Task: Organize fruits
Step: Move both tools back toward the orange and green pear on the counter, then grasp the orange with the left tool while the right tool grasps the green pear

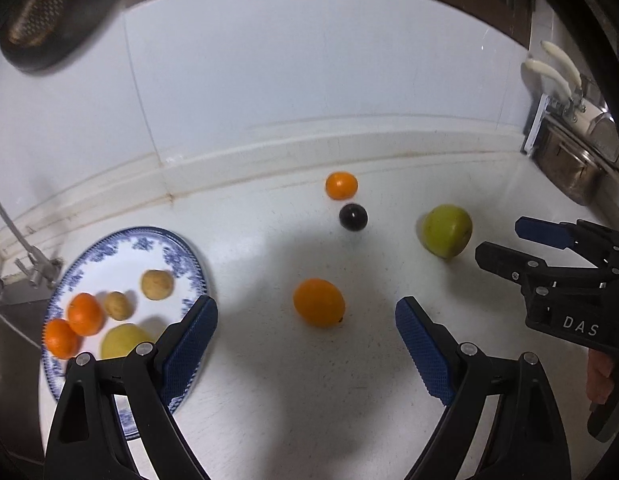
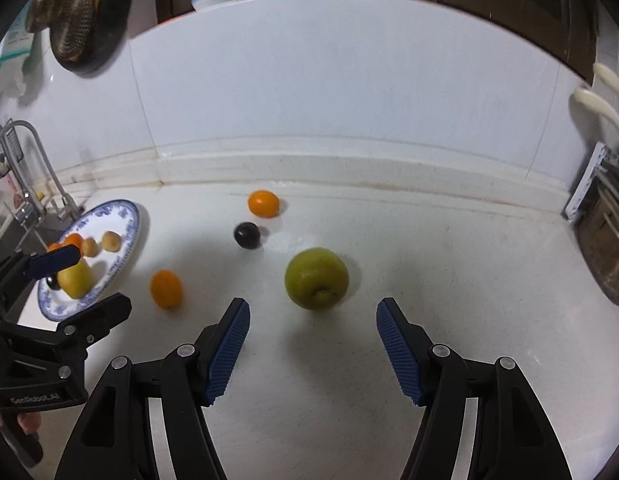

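Note:
A blue-patterned plate at the left holds two small oranges, two small brown fruits and a yellow fruit. On the white counter lie an orange, a smaller orange, a dark round fruit and a green fruit. My left gripper is open, the orange just ahead between its fingers. My right gripper is open just short of the green fruit; it also shows in the left wrist view.
A sink with a faucet lies left of the plate. A metal pot and white-handled utensils stand at the right. A dark strainer hangs on the tiled wall. A raised ledge runs along the counter's back.

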Tool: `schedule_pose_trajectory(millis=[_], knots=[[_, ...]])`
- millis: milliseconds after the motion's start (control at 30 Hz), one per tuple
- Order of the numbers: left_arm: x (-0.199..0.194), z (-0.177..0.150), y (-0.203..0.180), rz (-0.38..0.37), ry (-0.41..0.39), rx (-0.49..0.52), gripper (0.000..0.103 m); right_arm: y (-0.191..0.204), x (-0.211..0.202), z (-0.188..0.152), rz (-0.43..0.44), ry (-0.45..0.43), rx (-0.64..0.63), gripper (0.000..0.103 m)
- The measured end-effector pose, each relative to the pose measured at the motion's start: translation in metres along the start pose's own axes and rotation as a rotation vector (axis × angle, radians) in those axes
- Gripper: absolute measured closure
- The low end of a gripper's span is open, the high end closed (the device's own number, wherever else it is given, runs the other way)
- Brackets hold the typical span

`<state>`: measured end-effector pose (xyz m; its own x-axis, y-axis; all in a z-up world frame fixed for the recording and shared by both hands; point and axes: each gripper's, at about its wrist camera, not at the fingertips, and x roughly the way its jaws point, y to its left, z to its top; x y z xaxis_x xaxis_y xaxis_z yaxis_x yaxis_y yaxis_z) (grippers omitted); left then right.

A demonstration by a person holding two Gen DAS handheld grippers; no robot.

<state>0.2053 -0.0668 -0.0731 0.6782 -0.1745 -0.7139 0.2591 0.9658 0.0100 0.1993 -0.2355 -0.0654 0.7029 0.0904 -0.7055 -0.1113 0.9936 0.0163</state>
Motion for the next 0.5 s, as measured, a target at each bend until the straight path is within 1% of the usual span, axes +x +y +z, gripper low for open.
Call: schedule_pose_trajectory(millis=[167,267,400,500], knots=[[0.024,0.002,0.000,-0.015,0.059,-0.013,0.019,-0.007,0.026,0.001,0.016,0.053,0.022,0.036],[0.033,0.003,0.000,-0.015,0.074,-0.016,0.022,-0.010,0.039,0.002,0.033,0.084,0.036,0.036],[0.041,0.005,0.000,-0.013,0.089,-0.025,0.027,-0.012,0.049,0.003,0.043,0.092,0.043,0.037],[0.046,0.007,0.001,-0.018,0.102,-0.033,0.034,-0.013,0.054,0.005,0.047,0.091,0.047,0.037]])
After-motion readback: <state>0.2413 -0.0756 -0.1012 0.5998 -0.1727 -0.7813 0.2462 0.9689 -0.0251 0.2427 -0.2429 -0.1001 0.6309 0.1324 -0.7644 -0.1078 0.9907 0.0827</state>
